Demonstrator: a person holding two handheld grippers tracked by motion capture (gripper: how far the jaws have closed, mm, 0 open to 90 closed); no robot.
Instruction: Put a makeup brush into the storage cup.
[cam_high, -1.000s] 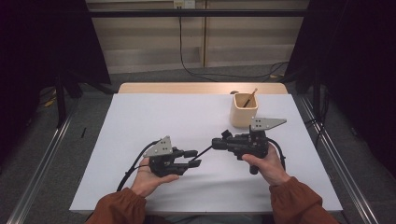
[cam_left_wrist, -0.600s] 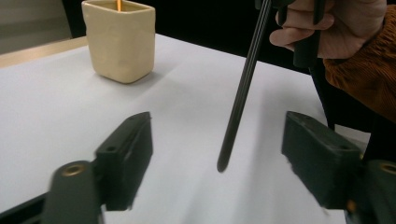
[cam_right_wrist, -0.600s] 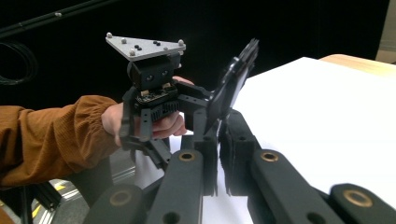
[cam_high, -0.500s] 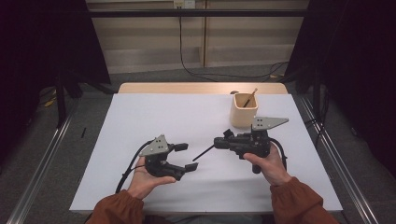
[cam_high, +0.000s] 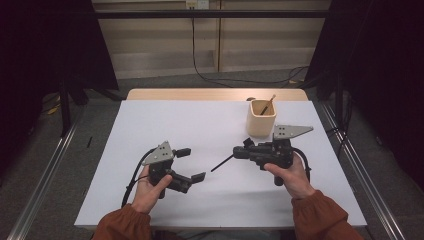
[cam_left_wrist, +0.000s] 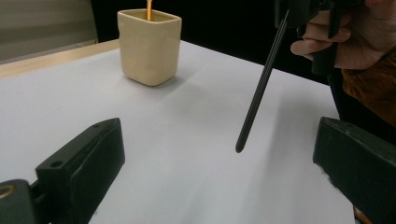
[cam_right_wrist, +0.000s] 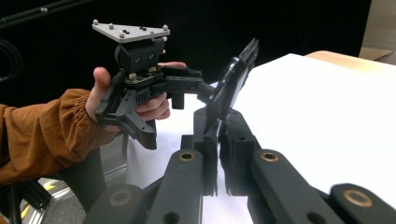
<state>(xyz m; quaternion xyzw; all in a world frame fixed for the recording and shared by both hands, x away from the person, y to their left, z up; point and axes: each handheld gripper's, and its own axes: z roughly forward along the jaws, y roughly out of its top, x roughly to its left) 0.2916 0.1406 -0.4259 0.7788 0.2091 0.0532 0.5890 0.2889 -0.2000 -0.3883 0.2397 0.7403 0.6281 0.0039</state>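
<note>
Claw of the right hand (cam_high: 239, 153) is clamping together on a thin black stick (cam_high: 222, 163), which is slanting down from it with its free tip hovering just above the white tabletop (cam_high: 210, 120), between the two hands. Left claw (cam_high: 189, 164) is standing wide apart, holding nothing, its jaws framing the stick's tip in the left gripper view. Beige square-sided cup (cam_high: 261, 118) carrying a slim wooden stick (cam_high: 268, 104) is sitting behind the right claw.
</note>
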